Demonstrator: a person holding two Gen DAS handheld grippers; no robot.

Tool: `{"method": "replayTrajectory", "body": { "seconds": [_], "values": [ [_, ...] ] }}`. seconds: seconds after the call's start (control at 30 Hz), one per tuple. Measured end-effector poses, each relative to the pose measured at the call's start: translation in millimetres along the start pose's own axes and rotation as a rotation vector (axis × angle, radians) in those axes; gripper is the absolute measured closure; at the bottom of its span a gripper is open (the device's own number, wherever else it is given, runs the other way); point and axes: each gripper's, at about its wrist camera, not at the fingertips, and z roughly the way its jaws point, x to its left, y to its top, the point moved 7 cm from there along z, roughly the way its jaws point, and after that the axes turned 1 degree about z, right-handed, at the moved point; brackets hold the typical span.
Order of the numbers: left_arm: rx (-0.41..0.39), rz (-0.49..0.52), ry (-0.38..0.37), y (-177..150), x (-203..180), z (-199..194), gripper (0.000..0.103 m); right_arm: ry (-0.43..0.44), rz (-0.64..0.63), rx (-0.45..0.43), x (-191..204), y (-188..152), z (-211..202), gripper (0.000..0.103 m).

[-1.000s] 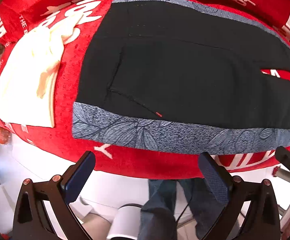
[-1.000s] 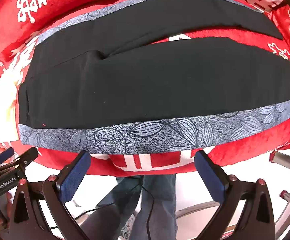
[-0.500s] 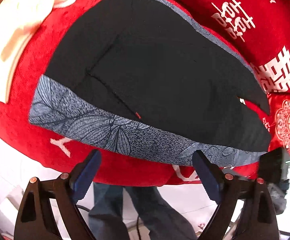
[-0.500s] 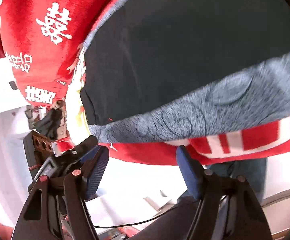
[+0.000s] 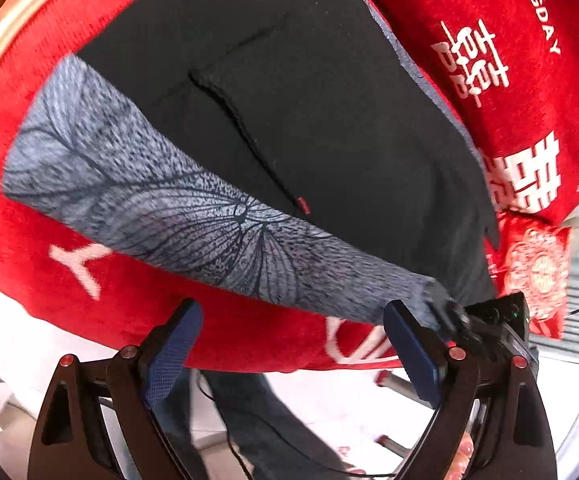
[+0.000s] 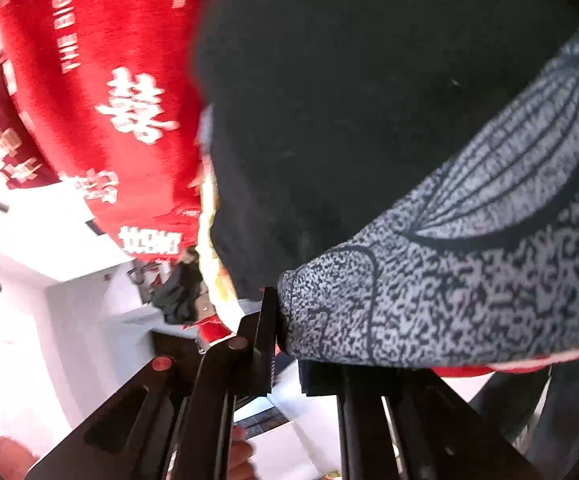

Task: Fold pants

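Black pants (image 5: pixel 309 120) with a grey leaf-patterned side stripe (image 5: pixel 177 216) lie flat on a red cloth-covered table (image 5: pixel 121 308). My left gripper (image 5: pixel 289 344) is open and empty at the table's front edge, just below the stripe. In the right wrist view my right gripper (image 6: pixel 285 344) is shut on the grey-striped hem corner (image 6: pixel 329 312) of the pants (image 6: pixel 369 100), its jaws closed on the fabric. The right gripper also shows in the left wrist view (image 5: pixel 461 320), at the end of the near pant leg.
The red cloth carries white characters and lettering (image 5: pixel 473 60). A cream garment edge (image 6: pixel 209 240) shows beyond the pants. The person's jeans-clad legs (image 5: pixel 257 420) stand below the table edge, over a white floor (image 5: pixel 349 408).
My right gripper moved in to the hem corner of the near leg and closed on it. My left gripper shifted right along the front edge and stayed open.
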Motion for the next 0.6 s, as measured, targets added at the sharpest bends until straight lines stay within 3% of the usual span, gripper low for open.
{"method": "replayTrajectory", "body": {
  "seconds": [0.1, 0.17, 0.23, 0.3, 0.4, 0.6],
  "values": [
    [-0.038, -0.074, -0.082, 10, -5, -5, 0.01, 0.034, -0.04, 0.01, 24, -5, -11, 0.094],
    [-0.081, -0.111, -0.093, 24, -7, -9, 0.01, 0.038, -0.06, 0.025, 34, -7, -13, 0.094],
    [-0.114, -0.111, -0.062, 38, -7, -9, 0.025, 0.022, -0.078, 0.042, 36, -8, -11, 0.094],
    [-0.092, -0.075, -0.015, 45, -8, -1, 0.061, -0.015, -0.096, 0.059, 31, -6, -8, 0.09],
    [-0.086, -0.019, 0.019, 45, -10, 2, 0.064, -0.07, -0.091, 0.068, 11, 0, -15, 0.089],
    [-0.075, 0.034, 0.054, 45, -13, 0, 0.064, -0.145, -0.034, -0.04, -38, 12, -60, 0.073]
  ]
}}
